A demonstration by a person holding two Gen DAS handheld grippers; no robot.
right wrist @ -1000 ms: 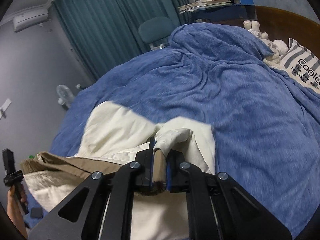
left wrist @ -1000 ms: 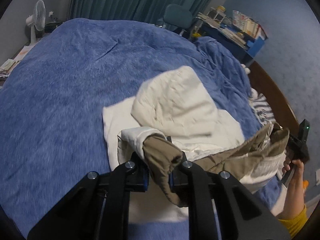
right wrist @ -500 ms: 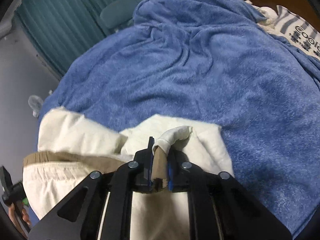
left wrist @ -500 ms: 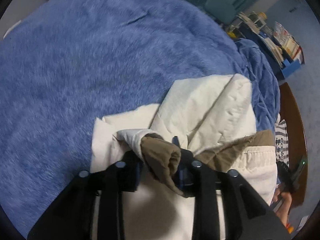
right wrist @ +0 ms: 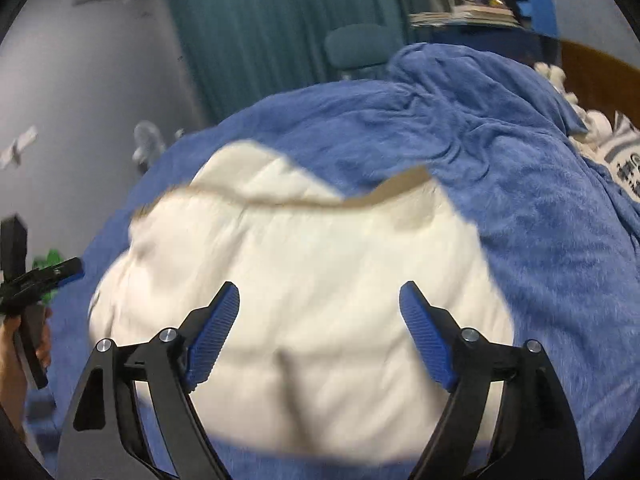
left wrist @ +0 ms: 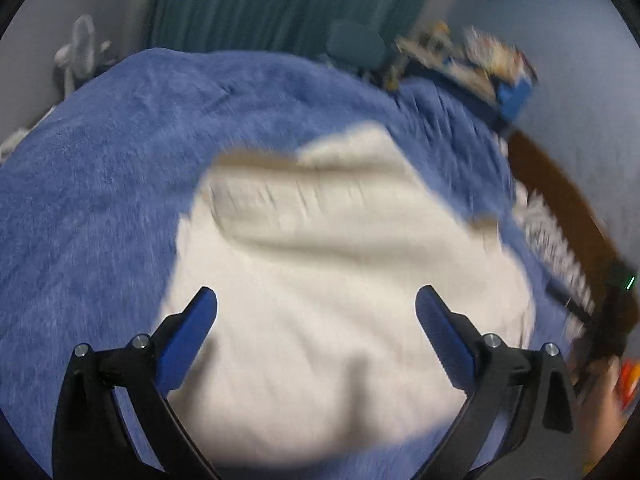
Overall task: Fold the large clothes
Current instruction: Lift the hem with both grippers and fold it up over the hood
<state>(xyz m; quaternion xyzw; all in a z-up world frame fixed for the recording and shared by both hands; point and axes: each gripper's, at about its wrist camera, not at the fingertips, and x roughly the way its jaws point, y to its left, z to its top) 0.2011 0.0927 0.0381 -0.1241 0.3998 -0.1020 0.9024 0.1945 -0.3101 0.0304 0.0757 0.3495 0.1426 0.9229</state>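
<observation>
A large cream garment (left wrist: 340,280) with a tan edge (left wrist: 256,160) lies folded on the blue blanket (left wrist: 100,200). In the right wrist view the garment (right wrist: 300,280) shows its tan edge (right wrist: 384,192) along the far side. My left gripper (left wrist: 316,300) is open and empty above the near part of the garment. My right gripper (right wrist: 320,296) is also open and empty above it. The left wrist view is blurred by motion. The left gripper also shows at the left edge of the right wrist view (right wrist: 44,276).
The blue blanket (right wrist: 540,220) covers the bed and bunches up at the far right. A striped cloth (right wrist: 624,160) lies by the wooden headboard (right wrist: 592,68). A chair (right wrist: 356,48), teal curtains (right wrist: 260,32), a fan (left wrist: 80,52) and cluttered shelves (left wrist: 480,64) stand beyond the bed.
Both grippers held the tan edge of the garment and carried it forward. Now both have opened and let it go, and the garment lies folded over on the bed.
</observation>
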